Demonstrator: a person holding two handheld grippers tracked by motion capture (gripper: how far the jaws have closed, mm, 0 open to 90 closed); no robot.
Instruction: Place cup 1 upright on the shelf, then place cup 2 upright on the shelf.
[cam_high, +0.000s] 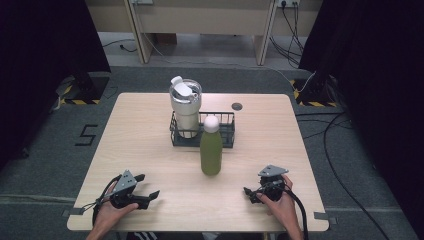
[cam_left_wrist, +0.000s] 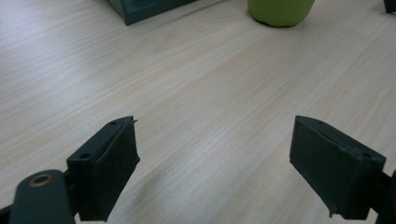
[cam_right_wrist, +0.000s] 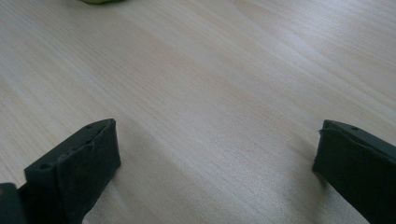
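A green bottle with a white cap stands upright on the wooden table, just in front of a black wire basket. A white tumbler with a lid stands inside the basket's left half. My left gripper rests near the table's front left, open, nothing between its jaws. My right gripper rests at the front right, also open and empty. In the left gripper view the bottle's green base and a basket corner sit far ahead of the left gripper. The right gripper faces bare wood.
A small dark round fitting is set in the tabletop behind the basket. Cables run over the grey floor to the right of the table. Bare wood lies between the two grippers and the bottle.
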